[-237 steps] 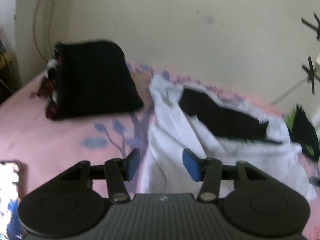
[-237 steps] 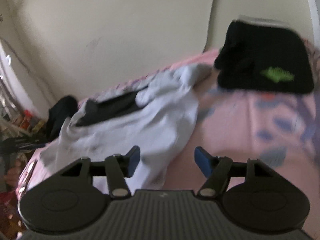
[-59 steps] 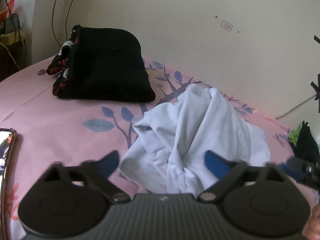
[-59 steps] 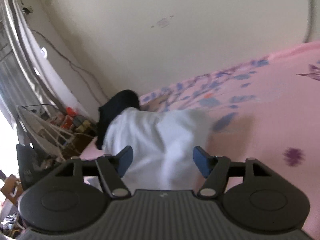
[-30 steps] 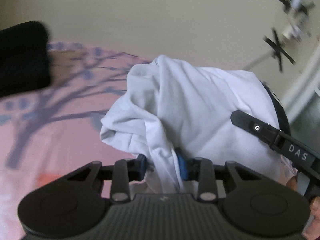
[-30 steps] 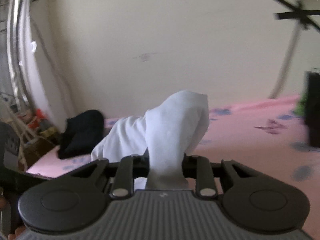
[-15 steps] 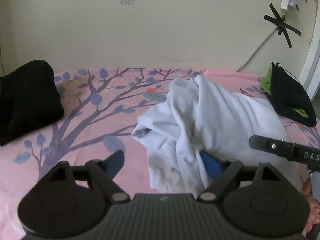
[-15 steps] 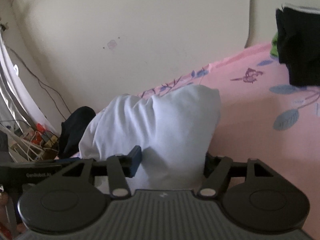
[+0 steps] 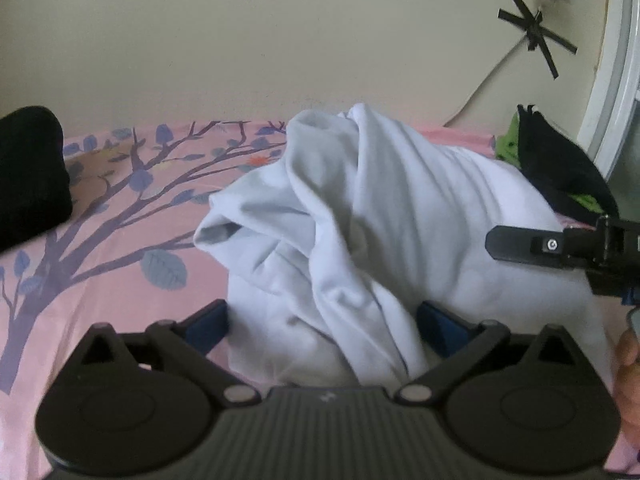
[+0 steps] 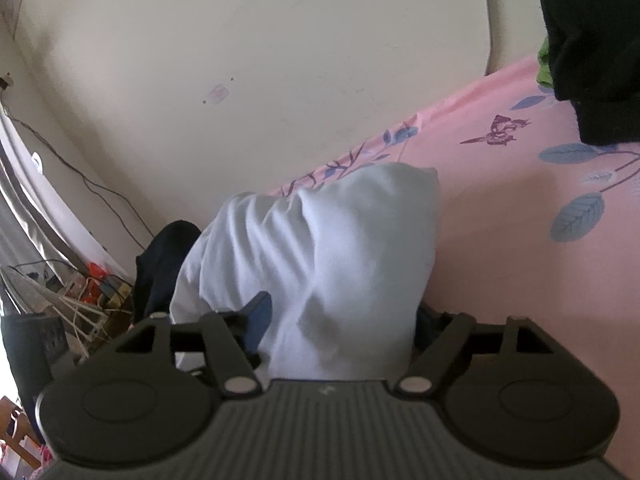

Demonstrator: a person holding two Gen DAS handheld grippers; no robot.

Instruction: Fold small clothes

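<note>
A white garment [image 9: 360, 216] lies crumpled in a heap on the pink bedsheet [image 9: 120, 240]. My left gripper [image 9: 324, 324] is open, its blue pads wide apart on either side of the heap's near folds. My right gripper [image 10: 340, 320] is open too, with the white garment [image 10: 320, 248] bulging between its fingers; the right pad is hidden behind the cloth. The right gripper also shows at the right edge of the left wrist view [image 9: 560, 246].
A folded black garment [image 9: 28, 176] lies at the left. A black and green garment [image 9: 560, 176] lies at the right near a white door frame, and it shows in the right wrist view [image 10: 592, 60]. The wall runs close behind the bed. Wires and clutter [image 10: 80, 292] sit beyond the bed's left end.
A second ago both grippers were shut on the white garment and held it up. Both have opened and the garment has dropped into a heap on the sheet.
</note>
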